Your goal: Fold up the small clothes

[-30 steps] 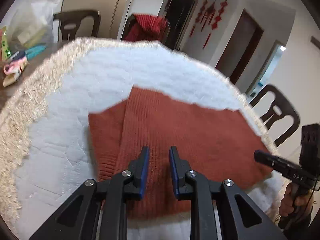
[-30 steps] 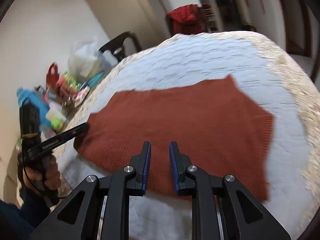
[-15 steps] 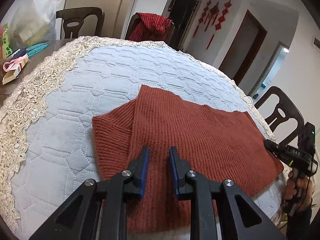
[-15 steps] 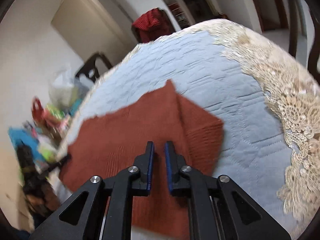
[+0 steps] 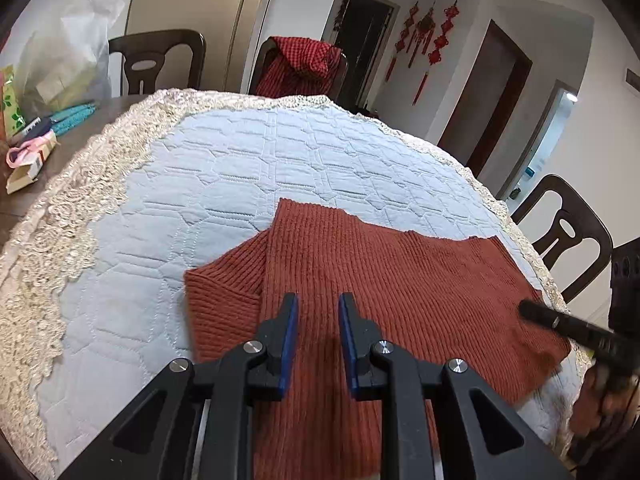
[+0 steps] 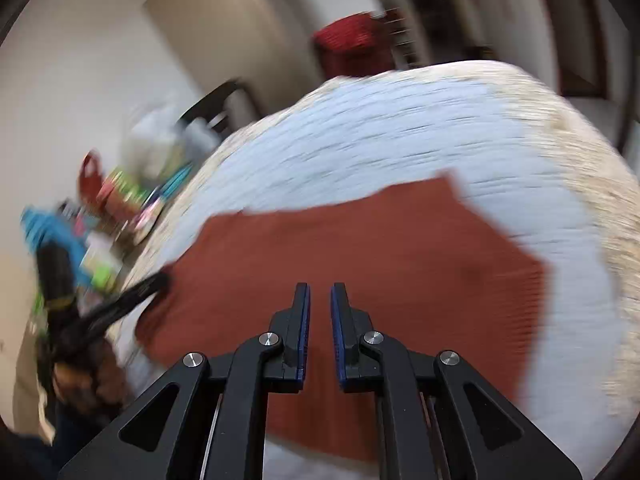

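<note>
A rust-red knit sweater (image 5: 400, 280) lies flat on the pale blue quilted tablecloth (image 5: 240, 168), with one sleeve (image 5: 224, 292) folded under at its left. My left gripper (image 5: 318, 300) hovers over the sweater's near part, open, with a gap and nothing between the pads. In the blurred right wrist view the sweater (image 6: 360, 240) fills the middle. My right gripper (image 6: 320, 288) is above it, its jaws narrow and opening, with nothing between them. From the left wrist view the right gripper (image 5: 560, 322) reaches over the sweater's right edge. The left gripper (image 6: 152, 284) shows at the sweater's left corner.
A lace border (image 5: 60, 240) rims the cloth. A plastic bag (image 5: 60, 68) and small packets lie on the bare wood at far left. Dark chairs stand around the table, one draped in a red checked garment (image 5: 304, 64), another at the right (image 5: 568, 240).
The right wrist view has swung from the sweater's right corner back towards its middle and is now blurred. Its jaws are narrower than a second ago. The left gripper has stayed put.
</note>
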Demonstrator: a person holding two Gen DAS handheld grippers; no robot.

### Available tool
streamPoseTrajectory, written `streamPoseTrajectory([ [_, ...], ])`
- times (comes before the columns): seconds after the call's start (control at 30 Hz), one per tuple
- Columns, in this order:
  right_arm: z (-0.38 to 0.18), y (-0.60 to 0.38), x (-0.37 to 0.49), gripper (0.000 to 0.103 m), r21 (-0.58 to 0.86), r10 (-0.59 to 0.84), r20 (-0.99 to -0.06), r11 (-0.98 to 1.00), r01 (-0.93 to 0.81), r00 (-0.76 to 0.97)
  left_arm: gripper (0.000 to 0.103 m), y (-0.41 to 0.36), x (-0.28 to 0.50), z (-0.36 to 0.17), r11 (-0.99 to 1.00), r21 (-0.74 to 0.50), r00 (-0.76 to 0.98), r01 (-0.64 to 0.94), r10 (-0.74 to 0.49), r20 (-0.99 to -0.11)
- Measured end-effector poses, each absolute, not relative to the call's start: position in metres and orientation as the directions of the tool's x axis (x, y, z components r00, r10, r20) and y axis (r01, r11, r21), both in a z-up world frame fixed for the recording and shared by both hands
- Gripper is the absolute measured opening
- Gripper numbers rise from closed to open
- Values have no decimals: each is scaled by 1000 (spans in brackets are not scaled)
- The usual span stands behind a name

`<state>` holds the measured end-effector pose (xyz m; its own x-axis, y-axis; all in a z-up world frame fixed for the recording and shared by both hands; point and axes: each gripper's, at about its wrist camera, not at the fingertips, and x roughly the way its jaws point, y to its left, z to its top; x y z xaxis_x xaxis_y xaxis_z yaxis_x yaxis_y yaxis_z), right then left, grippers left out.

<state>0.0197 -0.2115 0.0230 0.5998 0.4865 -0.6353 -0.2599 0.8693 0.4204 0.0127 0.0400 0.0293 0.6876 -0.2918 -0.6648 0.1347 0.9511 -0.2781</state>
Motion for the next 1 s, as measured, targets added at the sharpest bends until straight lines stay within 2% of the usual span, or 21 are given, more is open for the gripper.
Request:
streamPoseTrajectory([
  [0.17, 5, -167, 36, 10, 372, 492, -695, 870, -323, 524, 23, 42, 11, 18, 950, -286, 678, 128, -295, -673],
  [0.3, 4, -166, 56, 10, 376, 474, -707, 881, -289, 525, 23, 44, 11, 17, 944, -304, 675, 129, -308, -670],
  [0.43, -1, -163, 72, 10, 306, 400, -742, 916, -259, 538, 23, 50, 11, 16, 932, -339, 671, 131, -335, -661],
  [0.53, 3, -165, 71, 10, 316, 402, -735, 916, -247, 547, 23, 55, 12, 15, 919, -370, 669, 132, -358, -651],
  [0.7, 18, -165, 30, 10, 320, 452, -693, 891, -323, 561, 23, 55, 12, 15, 918, -373, 668, 133, -362, -651],
  [0.8, 9, -157, 7, 10, 342, 493, -700, 867, -363, 516, 23, 55, 12, 14, 919, -371, 667, 133, -360, -652],
  [1.0, 7, -161, -7, 10, 341, 497, -684, 865, -368, 534, 23, 54, 12, 16, 924, -357, 670, 134, -350, -655],
])
